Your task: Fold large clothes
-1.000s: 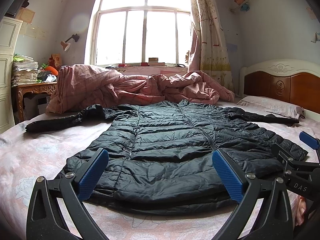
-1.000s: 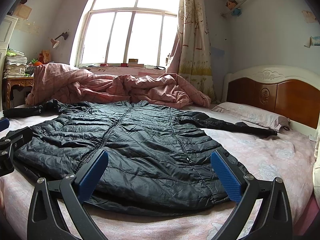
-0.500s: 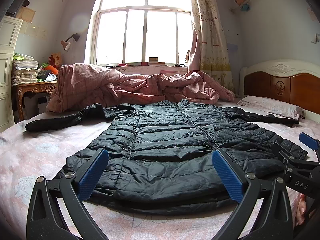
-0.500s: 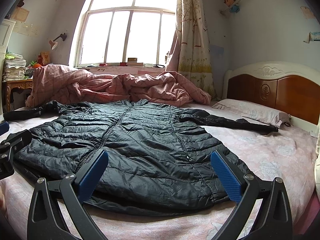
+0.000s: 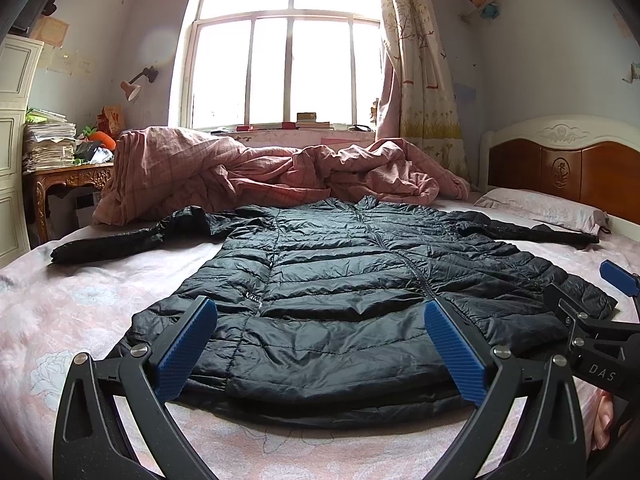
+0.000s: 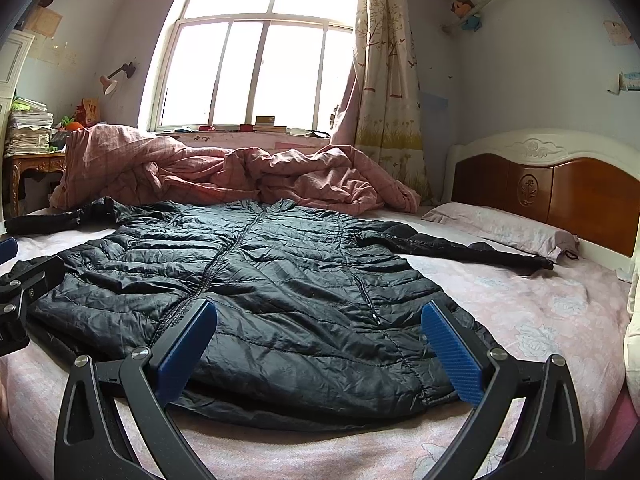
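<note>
Holding: your left gripper (image 5: 320, 344) and right gripper (image 6: 318, 344) both hover at the lower edge of their frames, just above the jacket's hem.
Left tongs: spread wide apart, blue pads (image 5: 186, 348) gripping nothing.
Right tongs: spread wide too, with nothing between the pads (image 6: 452, 356).
Jacket: the black quilted jacket (image 5: 360, 280) lies flat across the middle of your left view, front up and zipped, hem toward you, sleeves stretched out to the left and right.
Bed: pink floral sheet (image 5: 80, 300) under the jacket, filling the lower half of both frames.
Quilt: a rumpled pink quilt (image 5: 260, 172) is heaped beyond the collar, below the window (image 5: 288, 52).
Pillow: at centre right, beside the wooden headboard (image 6: 560, 192), lies the pillow (image 6: 504, 228), close to the right sleeve cuff.
Neighbour: your right gripper shows at the right edge of the left view.
</note>
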### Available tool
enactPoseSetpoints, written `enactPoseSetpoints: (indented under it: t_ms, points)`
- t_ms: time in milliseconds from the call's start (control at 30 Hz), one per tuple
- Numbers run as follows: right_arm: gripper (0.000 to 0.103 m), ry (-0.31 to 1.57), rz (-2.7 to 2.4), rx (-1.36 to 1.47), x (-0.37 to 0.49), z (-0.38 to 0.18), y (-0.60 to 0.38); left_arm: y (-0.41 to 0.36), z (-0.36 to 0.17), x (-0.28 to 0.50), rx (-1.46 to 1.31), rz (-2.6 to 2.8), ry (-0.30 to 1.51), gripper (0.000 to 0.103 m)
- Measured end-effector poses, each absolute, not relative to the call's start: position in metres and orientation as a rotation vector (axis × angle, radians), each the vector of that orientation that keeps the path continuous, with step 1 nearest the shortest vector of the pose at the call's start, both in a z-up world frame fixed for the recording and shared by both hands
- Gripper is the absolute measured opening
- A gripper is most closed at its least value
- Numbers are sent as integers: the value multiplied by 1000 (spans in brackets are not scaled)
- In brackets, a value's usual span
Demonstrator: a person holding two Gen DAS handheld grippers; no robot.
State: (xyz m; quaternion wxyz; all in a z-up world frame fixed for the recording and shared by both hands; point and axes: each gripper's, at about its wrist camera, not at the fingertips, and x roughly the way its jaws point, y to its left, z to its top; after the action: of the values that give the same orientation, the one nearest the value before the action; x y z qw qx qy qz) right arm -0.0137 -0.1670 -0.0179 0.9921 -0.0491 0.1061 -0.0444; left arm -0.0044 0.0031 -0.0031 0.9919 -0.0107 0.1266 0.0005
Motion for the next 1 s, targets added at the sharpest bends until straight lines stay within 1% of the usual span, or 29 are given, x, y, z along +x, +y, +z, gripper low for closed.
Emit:
enactPoseSetpoints:
  t_ms: [1000]
  points:
    - [103,220,-90,-99,-13,-17,-167,1,-3,-2,-10,-2,261,103]
